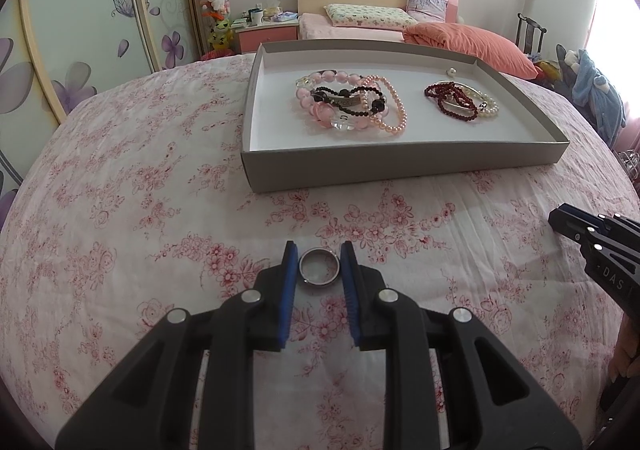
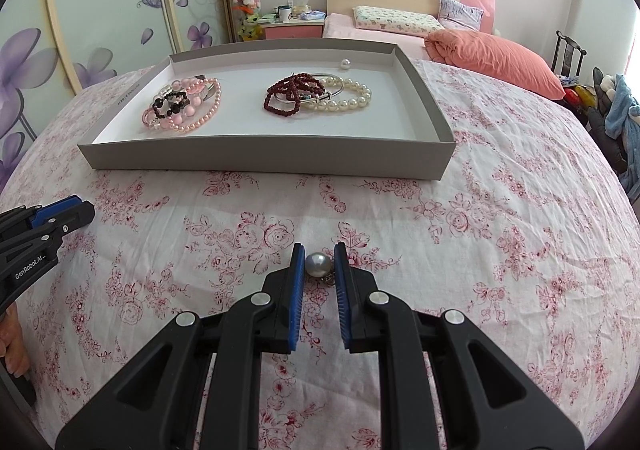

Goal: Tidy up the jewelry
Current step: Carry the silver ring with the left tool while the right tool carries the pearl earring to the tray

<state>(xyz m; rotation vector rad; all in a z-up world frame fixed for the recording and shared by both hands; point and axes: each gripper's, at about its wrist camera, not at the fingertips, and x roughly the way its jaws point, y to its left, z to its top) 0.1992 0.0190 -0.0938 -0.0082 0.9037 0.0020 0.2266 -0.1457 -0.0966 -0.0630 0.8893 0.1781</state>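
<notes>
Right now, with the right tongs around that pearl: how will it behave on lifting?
The pearl looks round and glossy, so it may slip or squirt out from between the flat blue pads. A small metal piece hangs beside it and will probably dangle. If dropped on the bedspread, it will likely roll only a little.

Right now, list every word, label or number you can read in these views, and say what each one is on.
"GenRobot.AI": on the left claw, side of its body.
"DAS": on the right claw, side of its body; cut off by the picture edge.
Small print on the tray, left rim: too small to read.
Engraving on the bracelet plate: blurred, unreadable.
</notes>
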